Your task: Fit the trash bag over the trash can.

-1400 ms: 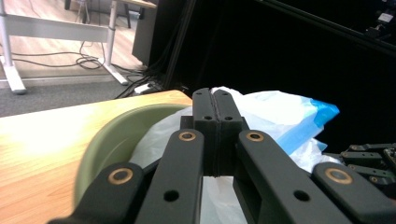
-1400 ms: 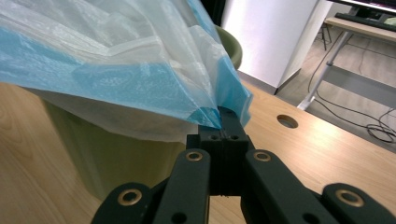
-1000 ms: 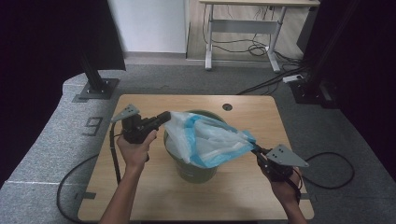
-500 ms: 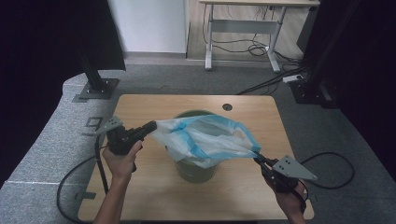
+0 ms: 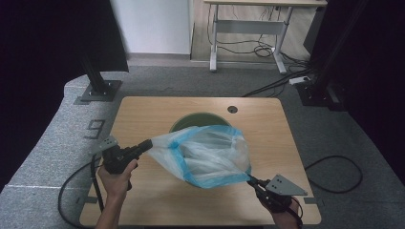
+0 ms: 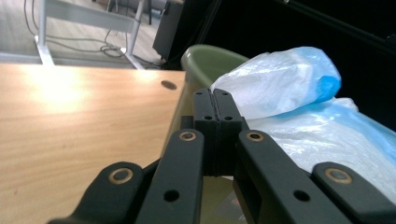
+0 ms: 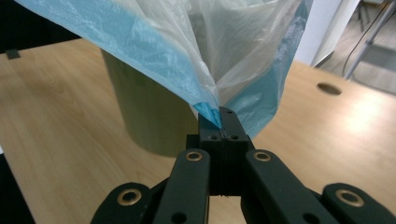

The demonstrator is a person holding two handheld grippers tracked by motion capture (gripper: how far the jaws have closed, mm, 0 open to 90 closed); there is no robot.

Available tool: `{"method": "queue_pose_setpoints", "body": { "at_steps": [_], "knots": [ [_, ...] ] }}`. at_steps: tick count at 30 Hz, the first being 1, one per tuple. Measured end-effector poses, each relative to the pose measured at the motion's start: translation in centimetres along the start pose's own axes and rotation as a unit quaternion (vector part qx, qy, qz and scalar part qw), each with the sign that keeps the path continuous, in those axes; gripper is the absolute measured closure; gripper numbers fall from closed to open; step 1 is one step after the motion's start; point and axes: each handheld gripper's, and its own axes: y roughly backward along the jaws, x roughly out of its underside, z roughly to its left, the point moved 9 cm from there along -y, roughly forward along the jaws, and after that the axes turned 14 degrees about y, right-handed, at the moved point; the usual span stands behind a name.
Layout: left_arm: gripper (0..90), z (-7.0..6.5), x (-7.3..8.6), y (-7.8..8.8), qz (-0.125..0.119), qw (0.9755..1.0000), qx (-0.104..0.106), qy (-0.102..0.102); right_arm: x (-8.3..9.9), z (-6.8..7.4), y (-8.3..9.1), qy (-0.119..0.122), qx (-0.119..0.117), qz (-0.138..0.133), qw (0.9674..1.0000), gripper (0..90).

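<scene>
Stretching a blue-rimmed plastic bag point(image 5: 205, 155) over the green bin point(image 5: 193, 120) at frame centre, the left gripper point(image 5: 147, 143) and right gripper point(image 5: 253, 181) each pinch its rim, jaws fully closed. Overpulling risks tearing the thin film or tipping the bin.

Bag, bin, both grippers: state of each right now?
plastic bag: stretched wide between both grippers, mouth spread above the bin, not yet over the rim.
green bin: upright on the table, mostly covered by the bag, unlined.
left gripper: shut on the bag's blue edge.
right gripper: shut on the opposite blue edge.
</scene>
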Motion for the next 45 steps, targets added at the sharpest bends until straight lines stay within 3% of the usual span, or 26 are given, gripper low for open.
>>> {"method": "queue_pose_setpoints", "body": {
  "at_steps": [6,19,21,29,37,42,45],
  "knots": [
    [89.5,1.3,0.9,-0.9,0.013,0.9998,-0.016,0.006,1.6,0.7,-1.4,-0.010,-0.021,0.019,0.9995,88.8],
    [89.5,2.7,1.7,-2.6,0.041,0.9983,-0.039,0.013,3.7,1.3,-4.4,-0.025,-0.043,0.052,0.9974,88.8],
    [89.5,3.0,1.6,-3.1,0.042,0.9980,-0.043,0.017,3.8,1.0,-4.7,-0.025,-0.040,0.055,0.9973,88.8],
    [89.4,3.0,-0.4,-4.5,0.052,0.9958,-0.075,-0.007,2.9,-1.8,-5.9,-0.015,-0.013,0.081,0.9965,88.8],
    [89.3,2.4,-1.0,-5.0,0.049,0.9960,-0.074,-0.010,2.5,-2.1,-6.5,-0.015,-0.012,0.077,0.9969,88.4],
    [89.1,2.1,-1.0,-4.3,0.045,0.9962,-0.072,-0.017,1.7,-2.4,-3.6,-0.034,-0.013,0.042,0.9985,58.6],
    [89.1,2.2,-1.0,-4.1,0.043,0.9961,-0.075,-0.018,0.9,-3.0,-1.1,-0.049,-0.012,0.017,0.9986,51.1]
  ]
}}
